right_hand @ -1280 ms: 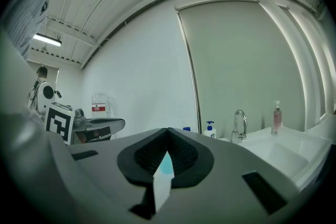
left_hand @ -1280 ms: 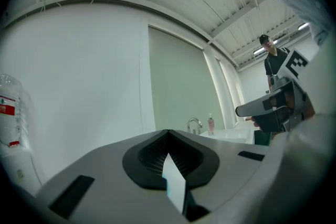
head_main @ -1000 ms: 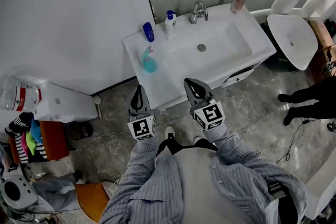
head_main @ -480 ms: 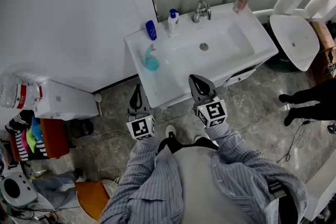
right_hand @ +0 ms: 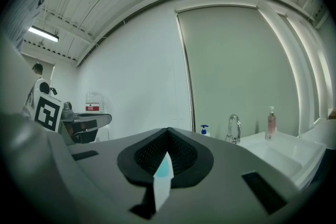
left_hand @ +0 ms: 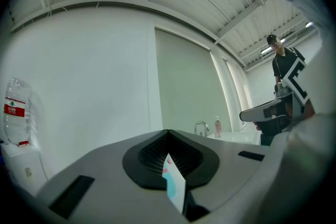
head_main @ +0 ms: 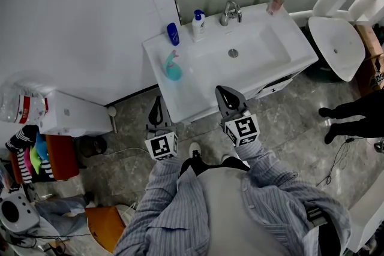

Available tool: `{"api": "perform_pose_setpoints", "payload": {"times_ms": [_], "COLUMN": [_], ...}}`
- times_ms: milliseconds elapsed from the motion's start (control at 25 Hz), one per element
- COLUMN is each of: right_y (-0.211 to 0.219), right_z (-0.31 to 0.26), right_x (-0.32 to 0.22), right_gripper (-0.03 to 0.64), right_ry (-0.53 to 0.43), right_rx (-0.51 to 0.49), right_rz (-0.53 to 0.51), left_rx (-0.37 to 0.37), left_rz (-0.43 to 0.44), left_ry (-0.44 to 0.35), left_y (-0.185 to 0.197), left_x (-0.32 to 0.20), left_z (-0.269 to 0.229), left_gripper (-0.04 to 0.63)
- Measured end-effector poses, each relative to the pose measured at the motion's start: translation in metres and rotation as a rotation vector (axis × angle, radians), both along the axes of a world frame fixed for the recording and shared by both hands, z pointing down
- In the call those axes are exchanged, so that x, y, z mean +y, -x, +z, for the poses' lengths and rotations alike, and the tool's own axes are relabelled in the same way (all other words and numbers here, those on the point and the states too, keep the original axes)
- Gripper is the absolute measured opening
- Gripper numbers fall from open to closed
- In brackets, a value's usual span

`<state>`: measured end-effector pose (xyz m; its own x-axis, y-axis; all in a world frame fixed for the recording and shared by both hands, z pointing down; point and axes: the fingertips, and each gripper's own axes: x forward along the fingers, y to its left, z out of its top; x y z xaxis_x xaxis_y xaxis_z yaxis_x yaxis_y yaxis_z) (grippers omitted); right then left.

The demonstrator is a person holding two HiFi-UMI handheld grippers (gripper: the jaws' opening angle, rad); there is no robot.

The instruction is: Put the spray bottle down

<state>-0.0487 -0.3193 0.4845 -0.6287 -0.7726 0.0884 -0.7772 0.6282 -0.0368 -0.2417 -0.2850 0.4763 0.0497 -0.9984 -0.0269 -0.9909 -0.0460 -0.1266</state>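
Observation:
The teal spray bottle (head_main: 172,67) stands upright on the left end of the white sink counter (head_main: 183,99), with no gripper touching it. My left gripper (head_main: 158,104) hangs in front of the counter's near edge, below the bottle, shut and empty. My right gripper (head_main: 224,93) hovers over the counter's front edge to the right, also shut and empty. In the left gripper view the jaws of the left gripper (left_hand: 169,136) are pressed together, and a sliver of the teal bottle (left_hand: 170,182) shows through the slit. The right gripper (right_hand: 167,135) looks the same in its own view.
On the counter's back edge stand a blue bottle (head_main: 173,33), a white pump bottle (head_main: 197,25), a faucet (head_main: 230,11) and a pink soap bottle (head_main: 275,0). A toilet (head_main: 335,45) stands at the right, a white box (head_main: 72,116) at the left. Another person's legs (head_main: 354,111) are at the far right.
The head view has shifted slightly. Both grippers stay shut in front of the counter and the spray bottle has not moved.

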Motion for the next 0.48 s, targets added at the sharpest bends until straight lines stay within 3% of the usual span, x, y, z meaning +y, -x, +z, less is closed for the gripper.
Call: {"api": "perform_pose_setpoints", "payload": {"times_ms": [480], "right_y": [-0.0028], "right_z": [-0.0058], "right_x": [-0.0018], "right_gripper": [0.014], "right_ry": [-0.016], "right_rx": [-0.009], "right_rz": [0.013], "left_rx": [-0.001], "left_rz": [0.021], "left_ry": [-0.003], "left_y": [-0.0068], "left_x": [-0.0021], "left_z": [-0.0015], "left_gripper": [0.002]}}
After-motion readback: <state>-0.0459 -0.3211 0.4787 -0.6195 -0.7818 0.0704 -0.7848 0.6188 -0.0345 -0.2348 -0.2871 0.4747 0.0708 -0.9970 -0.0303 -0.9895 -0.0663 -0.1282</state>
